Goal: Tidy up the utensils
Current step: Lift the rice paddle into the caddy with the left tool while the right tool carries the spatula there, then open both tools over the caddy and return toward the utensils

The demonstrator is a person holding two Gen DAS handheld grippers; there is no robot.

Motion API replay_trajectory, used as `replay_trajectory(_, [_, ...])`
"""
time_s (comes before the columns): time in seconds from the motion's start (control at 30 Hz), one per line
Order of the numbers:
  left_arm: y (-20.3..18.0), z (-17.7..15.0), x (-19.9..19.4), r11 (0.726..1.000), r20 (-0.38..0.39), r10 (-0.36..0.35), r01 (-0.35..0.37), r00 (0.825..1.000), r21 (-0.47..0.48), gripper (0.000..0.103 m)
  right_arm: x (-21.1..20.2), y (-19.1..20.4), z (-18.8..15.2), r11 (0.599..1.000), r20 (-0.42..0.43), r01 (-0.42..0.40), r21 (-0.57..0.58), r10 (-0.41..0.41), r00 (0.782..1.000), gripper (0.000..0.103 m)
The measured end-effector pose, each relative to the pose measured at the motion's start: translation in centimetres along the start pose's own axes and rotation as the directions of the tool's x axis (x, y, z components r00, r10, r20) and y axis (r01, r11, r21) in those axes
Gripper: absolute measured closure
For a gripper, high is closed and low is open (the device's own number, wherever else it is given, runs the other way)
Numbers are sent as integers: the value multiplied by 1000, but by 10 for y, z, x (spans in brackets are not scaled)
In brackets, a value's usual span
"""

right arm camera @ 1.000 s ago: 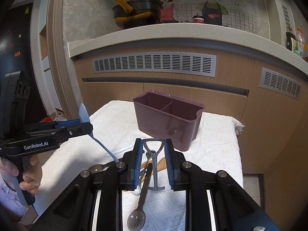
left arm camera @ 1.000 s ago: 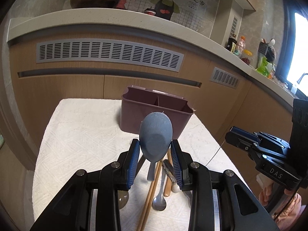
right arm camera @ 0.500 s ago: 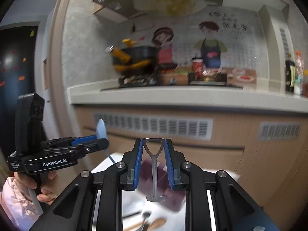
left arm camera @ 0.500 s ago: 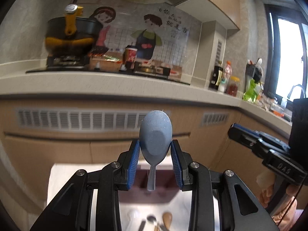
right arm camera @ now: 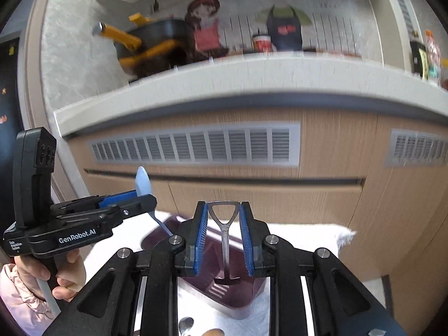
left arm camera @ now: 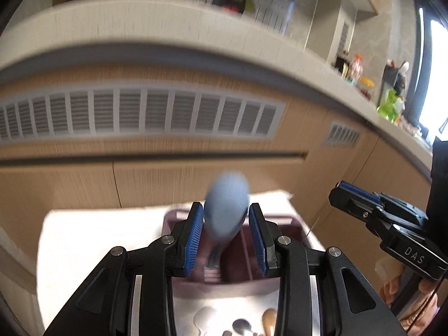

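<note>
Gripping blue spoon [left arm camera: 226, 210] between its pads, left gripper [left arm camera: 226, 235] hangs over maroon caddy [left arm camera: 238, 268]; right gripper [right arm camera: 224, 238] clamps metal peeler [right arm camera: 224, 240], handle pointing down toward caddy.

Black tongs [left arm camera: 226, 224], blue ribbed pads [left arm camera: 193, 238], silver screws; pink sleeve [right arm camera: 14, 294].

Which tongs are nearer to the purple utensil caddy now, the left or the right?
Hard to say; roughly equal. Left tongs hold the blue spoon above the purple utensil caddy. Right tongs hold the metal peeler above it too.
</note>
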State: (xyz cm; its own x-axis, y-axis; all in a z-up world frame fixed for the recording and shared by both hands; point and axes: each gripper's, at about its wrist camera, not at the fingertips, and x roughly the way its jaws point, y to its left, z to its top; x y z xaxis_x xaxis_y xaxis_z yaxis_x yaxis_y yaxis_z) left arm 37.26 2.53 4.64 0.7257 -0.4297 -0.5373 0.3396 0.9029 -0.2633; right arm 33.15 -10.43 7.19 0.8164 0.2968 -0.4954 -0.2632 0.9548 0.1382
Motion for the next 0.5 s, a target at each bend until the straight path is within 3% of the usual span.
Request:
replay_trajectory(0.13, [4,-16,0,1000,-15,-9,9,1000,-8,58,11,4,-13,1000,-42,26,-9,-26,999,77])
replay_trajectory(0.27, [15,-32,-21,999,-1,-1,1,1000,-50,50,1,16,-19,996,-28,71,-50,-72,997,71])
replay_trajectory(0.33, [18,-41,-31,998,-5,22,-23,1000,-58,49,-10,21,-23,993,-2,97,-62,-97,995,49])
replay_trajectory(0.4, [22,-54,-41,997,-10,42,-43,999,-63,49,-22,26,-26,991,28,116,-72,-114,993,36])
replay_trajectory(0.5, [29,-75,-51,995,-37,77,-79,996,-67,49,-40,37,-34,986,47,136,-100,-132,990,31])
